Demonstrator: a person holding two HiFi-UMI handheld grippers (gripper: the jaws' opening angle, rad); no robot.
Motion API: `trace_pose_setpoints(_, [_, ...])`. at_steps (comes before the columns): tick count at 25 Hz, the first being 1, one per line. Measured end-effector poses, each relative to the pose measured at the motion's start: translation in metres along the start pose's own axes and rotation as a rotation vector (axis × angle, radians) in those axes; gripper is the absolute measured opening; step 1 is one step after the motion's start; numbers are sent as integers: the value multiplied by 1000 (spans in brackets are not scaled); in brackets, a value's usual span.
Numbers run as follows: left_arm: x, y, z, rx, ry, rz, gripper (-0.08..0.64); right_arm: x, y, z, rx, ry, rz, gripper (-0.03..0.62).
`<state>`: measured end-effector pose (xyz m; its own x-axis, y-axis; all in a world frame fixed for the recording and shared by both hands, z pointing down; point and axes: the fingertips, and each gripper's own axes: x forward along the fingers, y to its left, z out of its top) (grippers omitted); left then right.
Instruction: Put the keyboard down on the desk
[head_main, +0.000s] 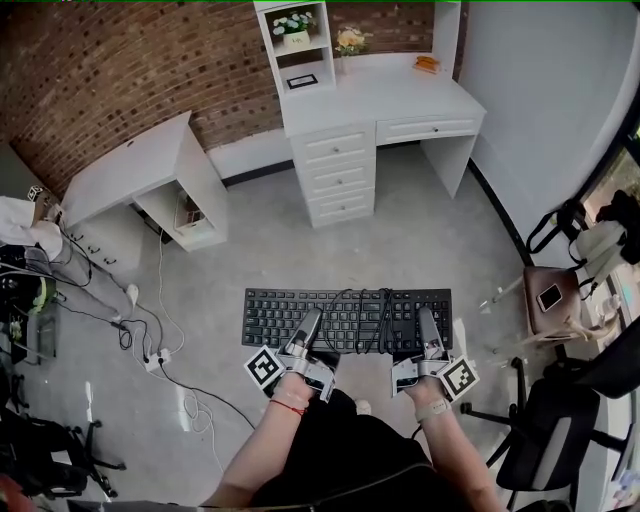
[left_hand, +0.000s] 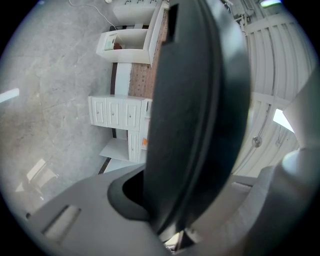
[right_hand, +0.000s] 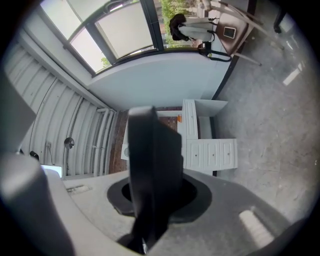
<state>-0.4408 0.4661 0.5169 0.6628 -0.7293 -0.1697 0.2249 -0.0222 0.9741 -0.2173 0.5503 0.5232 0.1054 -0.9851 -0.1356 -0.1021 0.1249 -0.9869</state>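
I have the black keyboard (head_main: 345, 318) held level above the floor in front of me, keys up. Its long axis runs 9 to 3 o'clock, and its cable (head_main: 362, 305) is bundled loosely on top. The left gripper (head_main: 308, 330) is clamped on the near edge left of centre, and the right gripper (head_main: 428, 330) is on the same edge toward the right end. In both gripper views the jaws stand narrow, with the keyboard's edge filling the gap.

The white desk with drawers (head_main: 400, 100) lies at 12 o'clock, well apart from me across bare concrete. Neither hand is nearer to it. The keyboard already lies parallel to the desk's front edge, so I judge the move is straight ahead and up over the top.

The shelf unit (head_main: 300, 50) takes the desk's left part, and a small orange thing (head_main: 427, 63) sits at the back right. A second white desk (head_main: 130, 160) at 10, the floor cables (head_main: 150, 345) at 8 and an office chair (head_main: 555, 425) at 4 are all off my path. The loose cable could slide off.
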Motion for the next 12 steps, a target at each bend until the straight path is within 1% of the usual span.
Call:
trace_pose_setpoints(7, [17,12,8,-4,-4,30,92,18,-12,5,24,-3,-21,75])
trace_pose_setpoints(12, [47,30,7,-15,19,49,92,33,-27,25,25,-32,-42,75])
